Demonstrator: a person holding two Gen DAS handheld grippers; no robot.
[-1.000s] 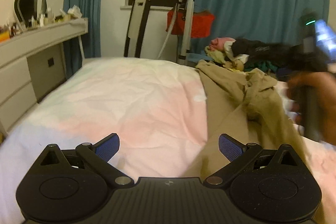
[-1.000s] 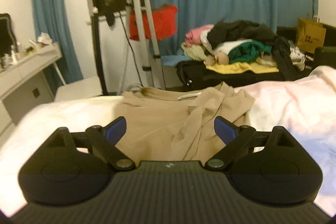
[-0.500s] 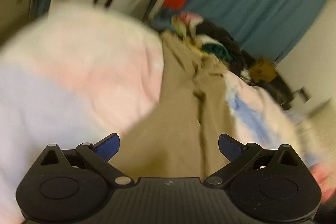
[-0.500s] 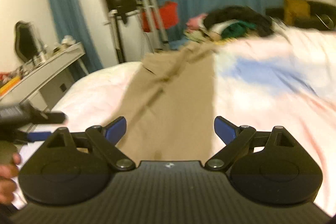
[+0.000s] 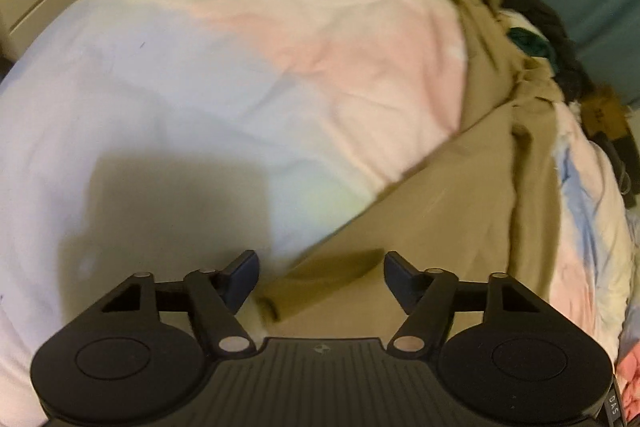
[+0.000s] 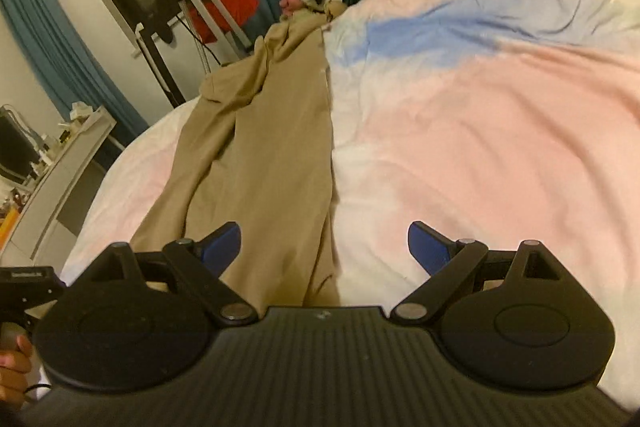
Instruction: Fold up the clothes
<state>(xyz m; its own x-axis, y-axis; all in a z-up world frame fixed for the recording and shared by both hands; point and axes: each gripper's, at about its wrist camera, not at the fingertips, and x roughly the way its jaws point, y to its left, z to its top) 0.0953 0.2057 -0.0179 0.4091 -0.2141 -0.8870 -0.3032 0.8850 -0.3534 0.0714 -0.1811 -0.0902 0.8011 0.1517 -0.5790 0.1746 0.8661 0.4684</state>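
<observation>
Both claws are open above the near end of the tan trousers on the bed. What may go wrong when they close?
1. The left claw sits over the trousers' edge, half over the duvet, so it may pinch the duvet too.
2. The right claw likewise straddles the trousers' right edge.
3. The far end is bunched, so pulling may keep the wrinkles in.

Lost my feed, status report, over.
Left gripper open, empty. Right gripper open, empty. Tan garment lies lengthwise on the bed cover, unfolded, near end between both jaws. Nothing blocking.
</observation>
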